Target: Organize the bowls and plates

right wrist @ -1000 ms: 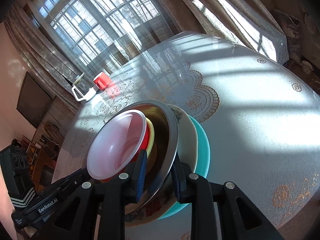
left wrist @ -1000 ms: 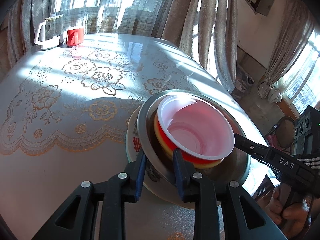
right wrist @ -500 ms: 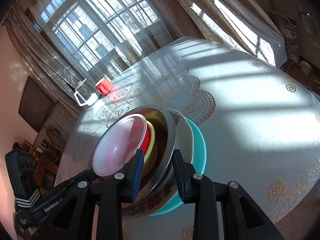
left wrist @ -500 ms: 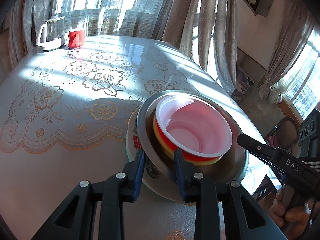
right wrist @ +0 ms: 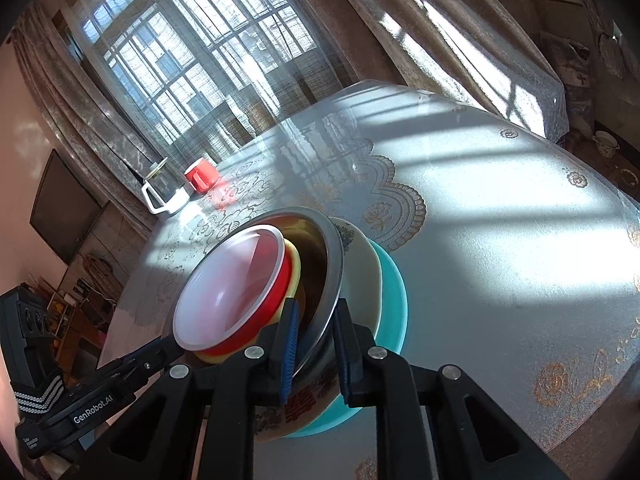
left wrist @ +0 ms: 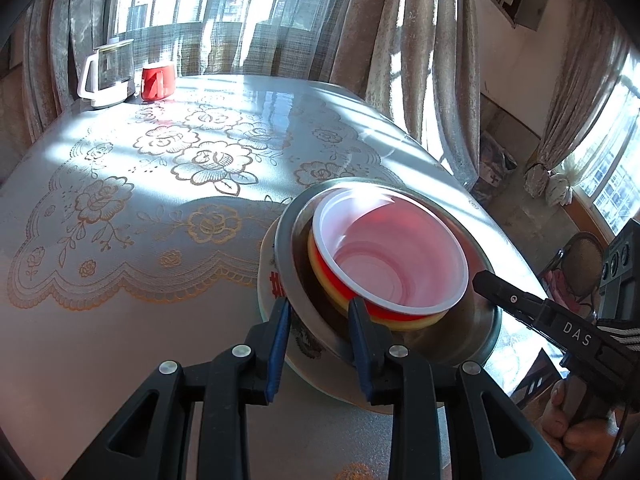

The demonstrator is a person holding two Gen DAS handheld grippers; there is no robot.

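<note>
A nested stack stands on the table: a white translucent bowl [left wrist: 392, 256] in a red bowl [left wrist: 334, 280] and a yellow bowl [left wrist: 400, 322], all inside a steel bowl [left wrist: 472, 328], on a cream patterned plate [left wrist: 268, 280]. In the right wrist view a teal plate [right wrist: 394, 288] lies under the cream plate [right wrist: 360, 264]. My left gripper [left wrist: 320, 320] straddles the steel bowl's near rim, jaws close on it. My right gripper [right wrist: 314, 332] straddles the steel bowl's [right wrist: 332, 264] opposite rim the same way.
A glass kettle [left wrist: 106, 74] and a red mug [left wrist: 158, 80] stand at the table's far edge. The lace-patterned tablecloth [left wrist: 160, 184] covers the table. Curtains and windows lie beyond; the table edge drops off to the right of the stack.
Both grippers have drawn back slightly along the stack's rims and the views have shifted a little. The stack has not visibly moved.
</note>
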